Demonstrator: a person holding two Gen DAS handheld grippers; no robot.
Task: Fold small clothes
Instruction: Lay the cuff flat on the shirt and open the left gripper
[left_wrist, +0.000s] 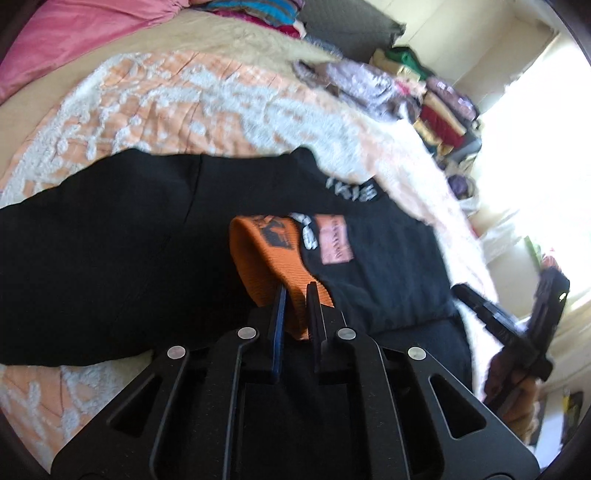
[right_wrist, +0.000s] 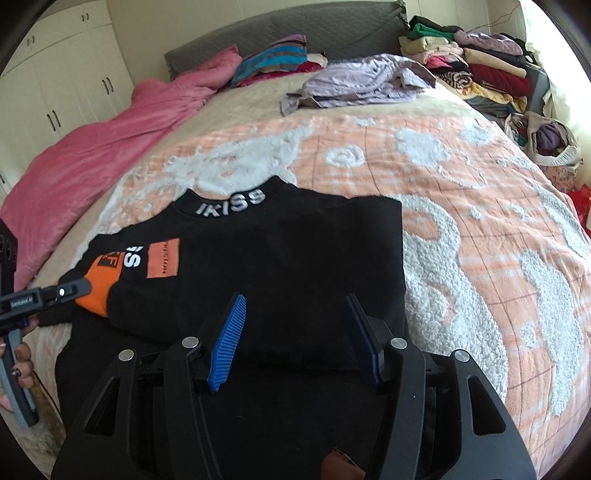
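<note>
The black sweatshirt (right_wrist: 258, 266) lies on the bed (right_wrist: 480, 229), front up, collar with white lettering toward the far end and hem nearest the cameras. Judged from its outline, the fold is partly made: the right edge runs straight, as if that side has been turned in, while on the left the sleeve is being brought across the chest, its orange cuff (left_wrist: 269, 258) lying over the printed patches. What remains, by estimate, is to lay that sleeve flat, square the sides and fold the body end to end. The left gripper (left_wrist: 295, 295) has its fingers closed nearly together on the orange cuff, the ribbed knit pinched between them. The right gripper (right_wrist: 295, 332) hovers over the near hem with fingers about half spread and nothing between them; no contact with the cloth is evident. The sweatshirt appears a thick, soft knit, matt black, with stretchy ribbed cuff and collar. The bed cover is a peach and white quilted fabric with raised fleecy motifs, likely to grip the cloth rather than let it slide. A pink duvet (right_wrist: 92, 155) is bunched along the far left, a crumpled lilac garment (right_wrist: 362, 81) lies at the far end, and stacked folded clothes (right_wrist: 480, 66) stand far right
</note>
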